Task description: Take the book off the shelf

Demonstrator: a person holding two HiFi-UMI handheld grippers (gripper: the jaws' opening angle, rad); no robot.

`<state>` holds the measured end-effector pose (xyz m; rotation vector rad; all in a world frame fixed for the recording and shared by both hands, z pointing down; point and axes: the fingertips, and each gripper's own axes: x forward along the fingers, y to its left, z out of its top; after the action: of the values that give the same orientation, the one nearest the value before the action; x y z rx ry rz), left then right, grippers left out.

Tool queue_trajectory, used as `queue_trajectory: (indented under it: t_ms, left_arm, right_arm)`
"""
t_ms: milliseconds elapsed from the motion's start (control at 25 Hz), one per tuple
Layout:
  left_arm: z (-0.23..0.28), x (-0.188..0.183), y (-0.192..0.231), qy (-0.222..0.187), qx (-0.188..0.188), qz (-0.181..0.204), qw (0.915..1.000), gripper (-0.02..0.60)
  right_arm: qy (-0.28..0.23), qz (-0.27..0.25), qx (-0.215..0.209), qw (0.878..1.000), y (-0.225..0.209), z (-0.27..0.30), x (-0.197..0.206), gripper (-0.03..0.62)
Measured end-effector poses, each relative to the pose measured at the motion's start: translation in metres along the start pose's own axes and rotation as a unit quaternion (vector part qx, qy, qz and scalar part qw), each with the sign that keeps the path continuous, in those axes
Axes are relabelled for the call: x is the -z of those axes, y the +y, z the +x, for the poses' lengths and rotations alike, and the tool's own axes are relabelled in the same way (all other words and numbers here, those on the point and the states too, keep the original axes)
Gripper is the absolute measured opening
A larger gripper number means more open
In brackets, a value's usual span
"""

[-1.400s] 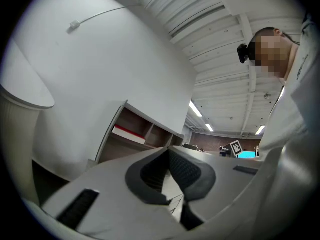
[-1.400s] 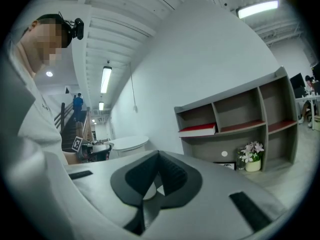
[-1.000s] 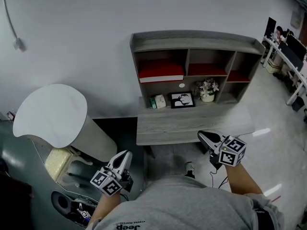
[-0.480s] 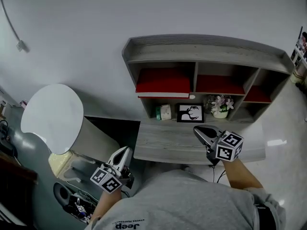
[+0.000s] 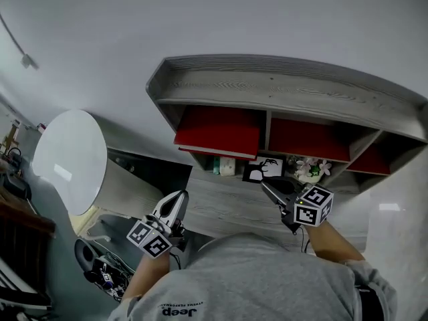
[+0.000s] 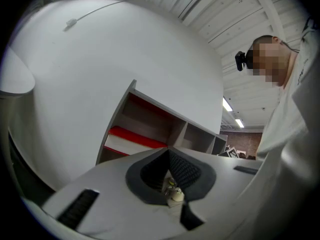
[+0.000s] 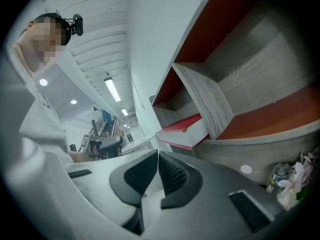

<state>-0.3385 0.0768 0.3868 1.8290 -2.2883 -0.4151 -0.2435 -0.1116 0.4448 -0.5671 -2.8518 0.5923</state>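
A thick red book (image 5: 217, 131) with white page edges lies flat in the left compartment of the grey shelf unit (image 5: 287, 89). In the left gripper view the book (image 6: 132, 139) lies far ahead, and in the right gripper view the book (image 7: 186, 131) lies closer. My right gripper (image 5: 266, 186) hovers over the desk below the middle compartment, pointing at the shelf. Its jaws are just starting to open, tips still nearly together, nothing between them. My left gripper (image 5: 176, 201) hangs at the desk's front left edge, shut and empty.
On the grey desk (image 5: 224, 206) under the shelves stand a framed black-and-white picture (image 5: 262, 171), small boxes (image 5: 224, 166) and a pot of flowers (image 5: 313, 170). A white round-topped piece of furniture (image 5: 67, 159) stands to the left. A white wall rises behind.
The head view has come much closer to the shelf, which now fills the upper frame. Both grippers have moved forward; the right one is now over the desk.
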Motion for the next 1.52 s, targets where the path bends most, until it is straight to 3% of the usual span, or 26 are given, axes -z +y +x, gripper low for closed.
queue_trajectory:
  t_ms: [200, 480, 800, 920, 1080, 1240, 1360, 1520]
  left_arm:
    - [0.024, 0.002, 0.016, 0.007, 0.0, -0.001, 1.0, 0.014]
    - [0.049, 0.001, 0.051, 0.016, 0.035, -0.011, 0.9992, 0.014]
    - [0.068, -0.003, 0.095, 0.05, 0.136, -0.02, 0.9892, 0.014]
    - [0.067, -0.005, 0.106, 0.06, 0.164, -0.016, 0.9845, 0.014]
    - [0.059, -0.003, 0.118, 0.073, 0.189, -0.017, 0.9791, 0.014]
    - [0.05, -0.005, 0.13, 0.079, 0.198, -0.024, 0.9767, 0.014]
    - [0.044, -0.005, 0.139, 0.082, 0.198, -0.029, 0.9763, 0.014]
    - [0.039, -0.007, 0.149, 0.083, 0.195, -0.037, 0.9765, 0.014]
  right_arm:
    - [0.011, 0.02, -0.01, 1.0, -0.012, 0.021, 0.002, 0.031]
    - [0.021, 0.039, 0.009, 0.999, -0.021, 0.054, 0.002, 0.031]
    - [0.009, 0.125, 0.079, 0.989, -0.022, 0.098, 0.016, 0.036]
    - [-0.01, 0.172, 0.085, 0.981, -0.021, 0.114, 0.014, 0.088]
    - [-0.054, 0.275, 0.072, 0.957, -0.023, 0.129, 0.009, 0.25]
    - [-0.105, 0.374, 0.088, 0.917, -0.041, 0.132, 0.014, 0.376]
    - [-0.129, 0.408, 0.097, 0.899, -0.043, 0.142, 0.007, 0.418]
    - [-0.166, 0.45, 0.113, 0.87, -0.052, 0.154, -0.005, 0.423]
